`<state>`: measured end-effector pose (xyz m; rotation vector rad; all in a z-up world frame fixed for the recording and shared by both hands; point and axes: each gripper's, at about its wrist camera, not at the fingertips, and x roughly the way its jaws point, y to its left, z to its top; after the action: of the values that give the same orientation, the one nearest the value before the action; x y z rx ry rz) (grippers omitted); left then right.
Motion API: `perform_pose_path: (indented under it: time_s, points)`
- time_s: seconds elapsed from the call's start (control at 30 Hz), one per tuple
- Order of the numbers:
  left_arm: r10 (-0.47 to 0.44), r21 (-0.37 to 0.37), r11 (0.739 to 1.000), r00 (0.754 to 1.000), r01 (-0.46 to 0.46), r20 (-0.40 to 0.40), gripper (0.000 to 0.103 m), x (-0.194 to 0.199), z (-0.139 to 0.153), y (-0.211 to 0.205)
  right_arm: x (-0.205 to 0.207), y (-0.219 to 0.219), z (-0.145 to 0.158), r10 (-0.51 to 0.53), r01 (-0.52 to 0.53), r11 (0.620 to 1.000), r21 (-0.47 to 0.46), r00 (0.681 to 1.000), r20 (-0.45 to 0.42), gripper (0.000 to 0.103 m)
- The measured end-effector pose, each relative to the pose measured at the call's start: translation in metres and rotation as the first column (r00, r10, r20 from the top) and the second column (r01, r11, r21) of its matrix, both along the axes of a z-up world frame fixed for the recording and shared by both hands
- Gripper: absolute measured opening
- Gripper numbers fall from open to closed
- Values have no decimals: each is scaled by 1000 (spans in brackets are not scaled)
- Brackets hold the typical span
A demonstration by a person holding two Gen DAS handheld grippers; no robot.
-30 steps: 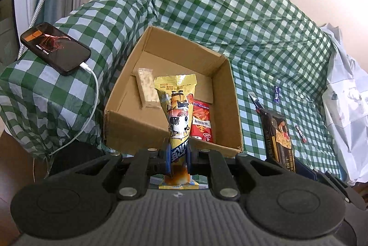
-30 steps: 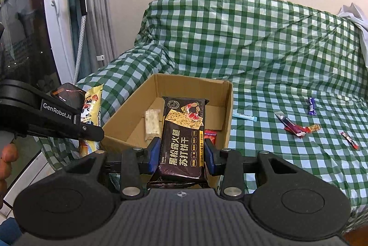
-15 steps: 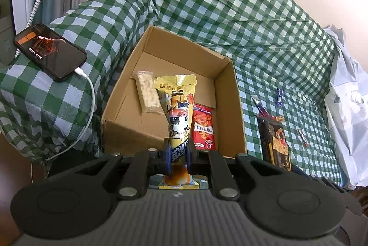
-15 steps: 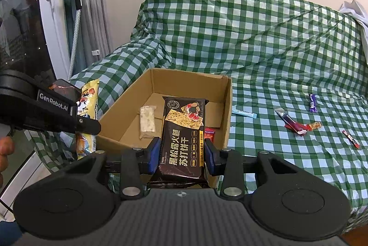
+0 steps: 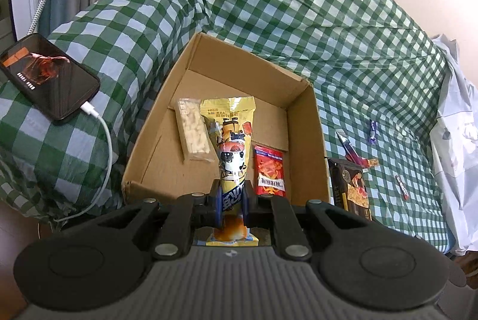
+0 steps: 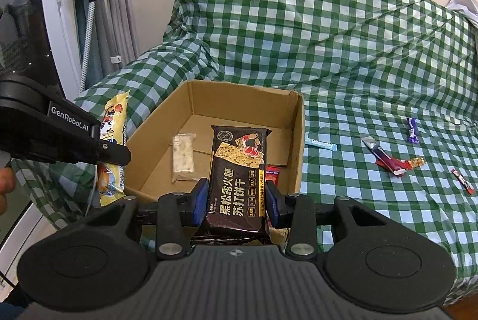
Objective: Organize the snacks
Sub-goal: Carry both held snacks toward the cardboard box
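Note:
An open cardboard box (image 5: 304, 99) (image 6: 294, 122) sits on the green checked sofa cover. Inside lie a pale nougat bar (image 5: 192, 130) (image 6: 182, 155) and a red snack packet (image 5: 269, 170). My left gripper (image 5: 232, 197) is shut on a yellow cartoon snack pack (image 5: 231, 146), held over the box's near edge; it also shows in the right wrist view (image 6: 113, 146). My right gripper (image 6: 236, 197) is shut on a dark cracker pack (image 6: 237, 176), held just above the box's near right side; it shows at the right in the left wrist view (image 5: 351, 185).
A charging phone (image 5: 47, 78) lies on the sofa arm left of the box. Several small snacks lie on the cover right of the box: a blue stick (image 6: 321, 144), a red-purple wrapper (image 6: 385, 157), a purple candy (image 6: 413, 130). A white bag (image 5: 454, 140) sits far right.
Both grippers have moved forward and lower toward the box, each still holding its pack. The box looks larger and nearer in both views.

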<state>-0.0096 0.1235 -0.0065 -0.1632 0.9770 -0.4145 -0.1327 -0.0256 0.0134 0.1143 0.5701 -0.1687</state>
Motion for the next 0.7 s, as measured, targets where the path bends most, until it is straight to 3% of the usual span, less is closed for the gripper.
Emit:
perform_pose_path:
  time_s: [0.7]
  points:
    - [-38,158,986,999,44,-38,14,86,-39,-52,94,-34,-34,-17,18,1000,20,999,-51,41]
